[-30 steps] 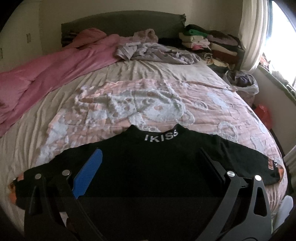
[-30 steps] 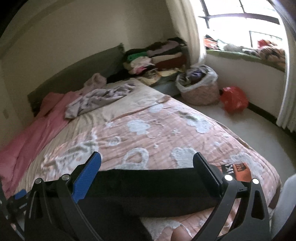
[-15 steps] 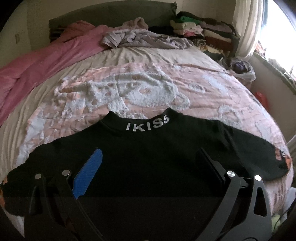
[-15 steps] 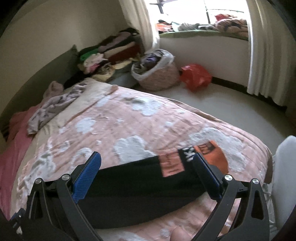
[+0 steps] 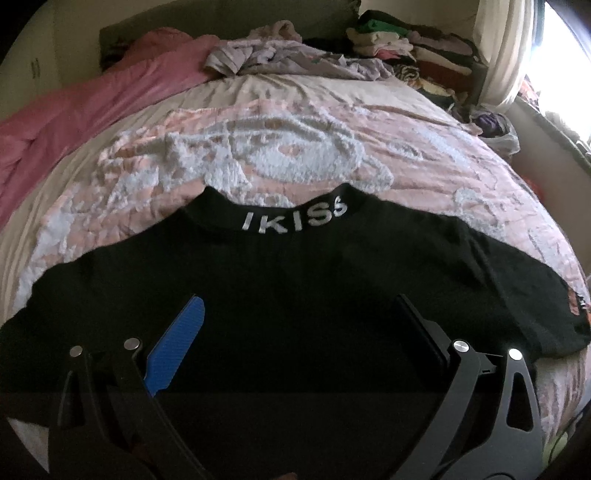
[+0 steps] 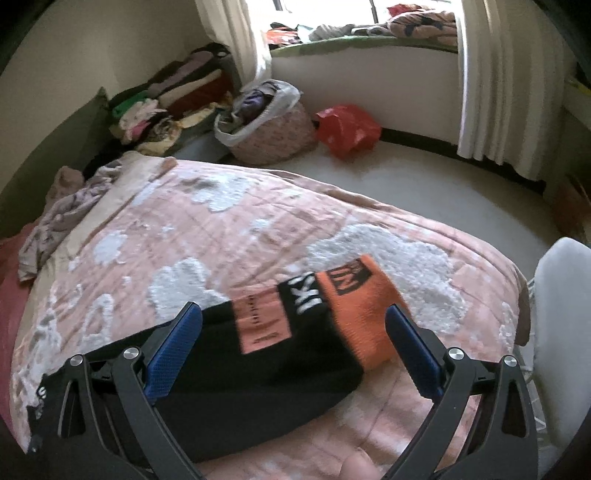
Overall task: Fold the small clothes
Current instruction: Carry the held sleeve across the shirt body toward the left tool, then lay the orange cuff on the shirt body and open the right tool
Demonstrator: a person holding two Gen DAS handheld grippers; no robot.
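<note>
You face a bed (image 5: 461,177) under a pink quilt (image 6: 221,229), with a pink blanket (image 5: 74,107) along its left side and a dark headboard (image 5: 229,18) against a cream wall (image 6: 92,40). Stacked clothes (image 6: 177,99) fill the corner. On the pale floor (image 6: 424,184) you see a basket (image 6: 273,133) and a red bag (image 6: 347,127). White curtains (image 6: 506,81) frame a bright window (image 5: 565,66).

The black top (image 5: 295,295) carries the lettering "IKISS" in pale capitals on its collar band (image 5: 295,223), at the far edge of the garment, centre of the left wrist view. In the right wrist view, the sleeve (image 6: 295,332) shows white letters "IK" on a black band (image 6: 308,301); the remainder is cut off. Print on the adjacent orange cuff (image 6: 354,310) and pale orange patch (image 6: 260,321) is illegible.
</note>
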